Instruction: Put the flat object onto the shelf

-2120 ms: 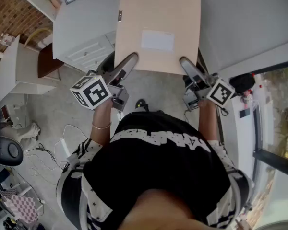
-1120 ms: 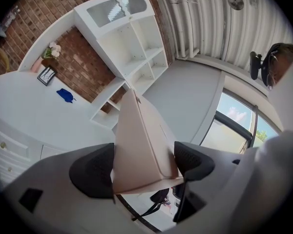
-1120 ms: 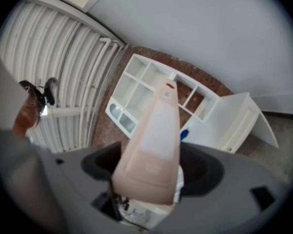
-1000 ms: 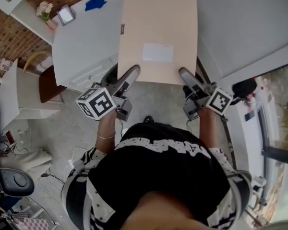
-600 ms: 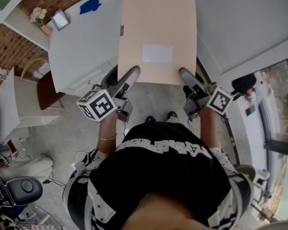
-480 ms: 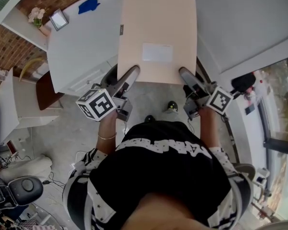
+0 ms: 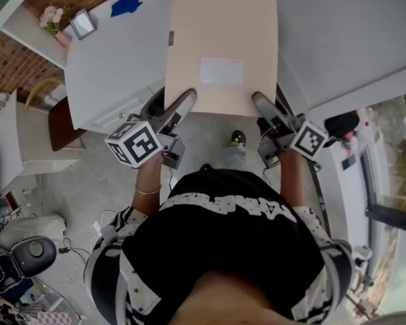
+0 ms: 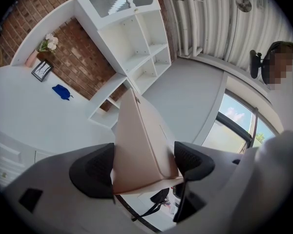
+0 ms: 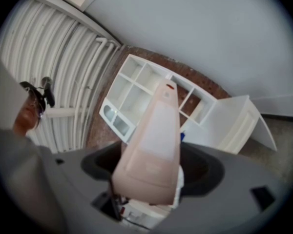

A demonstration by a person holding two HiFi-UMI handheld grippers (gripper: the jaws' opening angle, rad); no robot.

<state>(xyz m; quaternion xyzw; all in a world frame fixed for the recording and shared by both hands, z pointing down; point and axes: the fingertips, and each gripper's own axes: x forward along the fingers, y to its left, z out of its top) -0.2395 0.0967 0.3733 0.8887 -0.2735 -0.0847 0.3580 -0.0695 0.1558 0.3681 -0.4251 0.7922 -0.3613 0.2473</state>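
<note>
A flat beige board (image 7: 221, 46) with a white label (image 7: 221, 70) is held level in front of the person, above the floor. My left gripper (image 7: 185, 104) is shut on its near left corner and my right gripper (image 7: 260, 104) is shut on its near right corner. In the left gripper view the flat board (image 8: 139, 143) stands edge-on between the two black pads (image 8: 94, 169). In the right gripper view the same flat board (image 9: 154, 147) fills the gap between the jaws. A white shelf unit (image 8: 132, 38) with open cubbies stands ahead against the brick wall; the white shelf unit (image 9: 136, 94) shows beyond the board too.
A white desk (image 7: 115, 53) lies to the left, with a blue object (image 7: 126, 5), a small picture frame (image 7: 82, 23) and flowers (image 7: 52, 16). A brown chair (image 7: 57, 117) stands beside the desk. Cables (image 7: 68, 249) trail on the floor. A window (image 7: 392, 161) is at right.
The person has stepped forward; the desk and floor have slid back in the head view. Both grippers have kept their hold on the board's near corners throughout.
</note>
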